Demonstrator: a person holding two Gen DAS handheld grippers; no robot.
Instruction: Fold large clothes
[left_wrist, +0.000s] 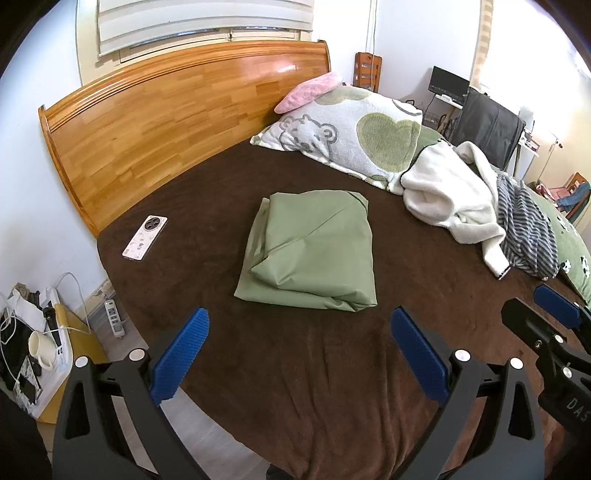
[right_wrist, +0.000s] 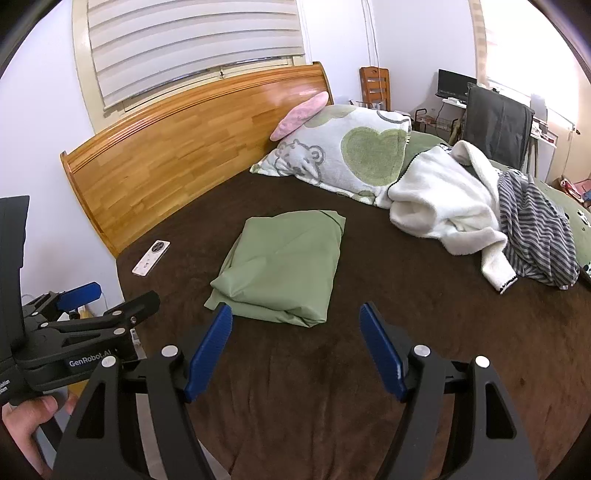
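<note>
A green garment lies folded into a thick rectangle in the middle of the brown bedspread. My left gripper hovers open just in front of the garment's near edge, with nothing between its blue pads. My right gripper is open too and empty, its fingertips framing the garment's near edge without touching it. Each gripper appears in the other's view: the right gripper at the right edge, the left gripper at the left, held by a hand.
A phone lies on the bed near the wooden headboard. A heart-print pillow, a white fleece garment and a striped garment are heaped at the right. A cluttered bedside table with a mug stands at the left.
</note>
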